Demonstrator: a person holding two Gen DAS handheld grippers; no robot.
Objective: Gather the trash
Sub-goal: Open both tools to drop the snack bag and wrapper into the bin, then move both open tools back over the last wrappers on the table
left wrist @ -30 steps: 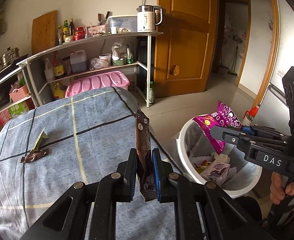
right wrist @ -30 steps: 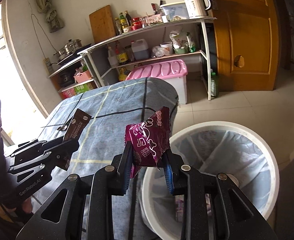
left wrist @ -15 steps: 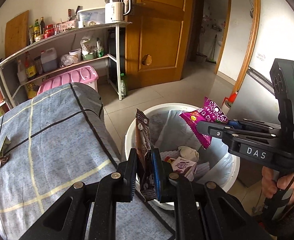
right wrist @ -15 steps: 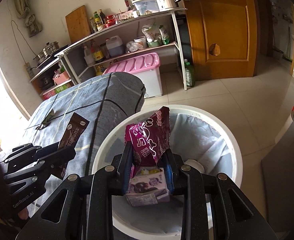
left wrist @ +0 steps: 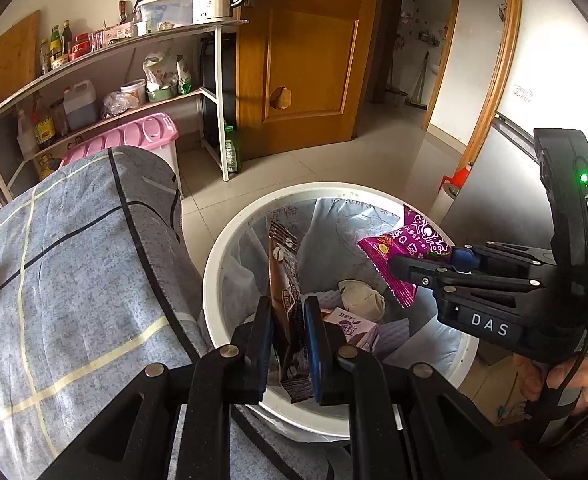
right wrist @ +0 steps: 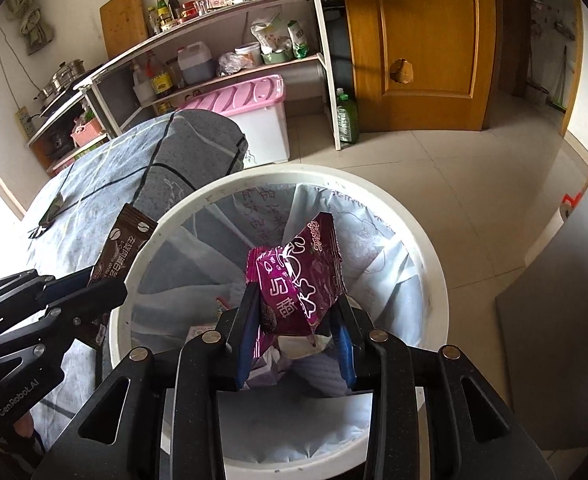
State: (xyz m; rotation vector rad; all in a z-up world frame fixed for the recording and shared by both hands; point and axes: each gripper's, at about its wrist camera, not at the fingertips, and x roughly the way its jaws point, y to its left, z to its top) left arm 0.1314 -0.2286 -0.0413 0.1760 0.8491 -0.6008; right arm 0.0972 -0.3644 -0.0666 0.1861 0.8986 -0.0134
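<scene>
Over the bin: a purple snack packet sits between the jaws of the right gripper, which are now opening. The far pad has drawn clear of the foil while the near one appears to touch it, so the packet looks about to fall into the white trash bin directly below. A second ago both hands were over the blue checked tablecloth; both have since swung across and dipped over the bin's mouth. The left gripper is clamped tight on a brown coffee sachet, which stands upright above the liner, not yet let go. Inside lie a small purple carton and crumpled paper. One more scrap wrapper lies on the cloth at far left, so collection is likely unfinished. Behind, a pink storage box sits under the kitchen shelves.
</scene>
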